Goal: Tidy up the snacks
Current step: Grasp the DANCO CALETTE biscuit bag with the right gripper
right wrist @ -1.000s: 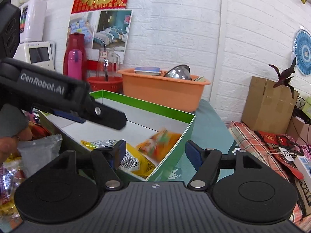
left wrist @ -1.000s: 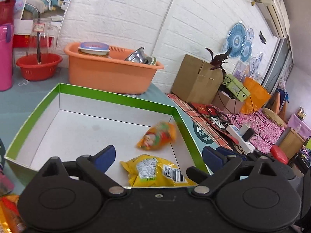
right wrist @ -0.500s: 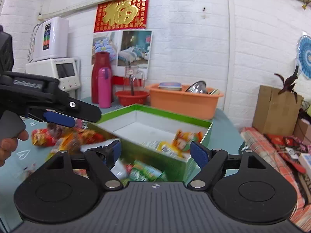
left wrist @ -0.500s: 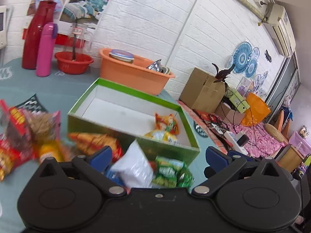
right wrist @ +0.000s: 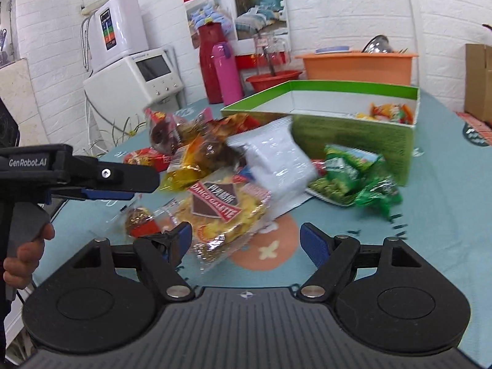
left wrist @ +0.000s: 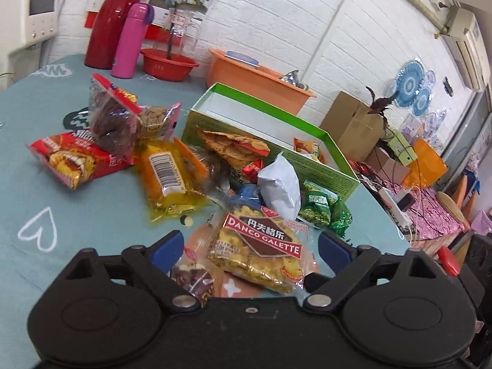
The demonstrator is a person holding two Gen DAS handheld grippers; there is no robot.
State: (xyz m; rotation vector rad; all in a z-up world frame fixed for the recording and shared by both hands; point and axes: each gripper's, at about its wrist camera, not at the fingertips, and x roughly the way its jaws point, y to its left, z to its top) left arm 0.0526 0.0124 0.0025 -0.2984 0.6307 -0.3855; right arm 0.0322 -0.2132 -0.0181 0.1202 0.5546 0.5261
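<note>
Both tongs have drawn back from the green-rimmed cardboard box [left wrist: 326, 166] since a second ago, when the left tongs hung over its white floor; now they sit low above the heap of snacks in front of it. The left tongs [left wrist: 250, 247] gape wide, blue pads well apart, holding nothing, with the yellow Danco Galette waffle packet [left wrist: 258, 255] lying on the surface between them. The right tongs [right wrist: 246, 240] are likewise spread wide and empty, the same packet [right wrist: 224, 212] just ahead of their left pad. A white foil pouch [left wrist: 281, 189] leans against the box's near wall, with green pea packets [left wrist: 323, 212] beside it toward the surface's right edge. Farther left lie a yellow-orange bag with a barcode [left wrist: 169, 178], a clear bag of brown biscuits [left wrist: 113, 120] and a red crisp packet [left wrist: 77, 160]. Inside the box, an orange snack packet [right wrist: 389, 112] rests in the far right corner. Behind the box, along the surface's back edge, stand an orange plastic basin [left wrist: 255, 80], a red bowl [left wrist: 169, 64], a pink flask [left wrist: 130, 41] and a red jug [left wrist: 112, 20]. The teal cloth-covered surface [left wrist: 61, 209] carries them all.
</note>
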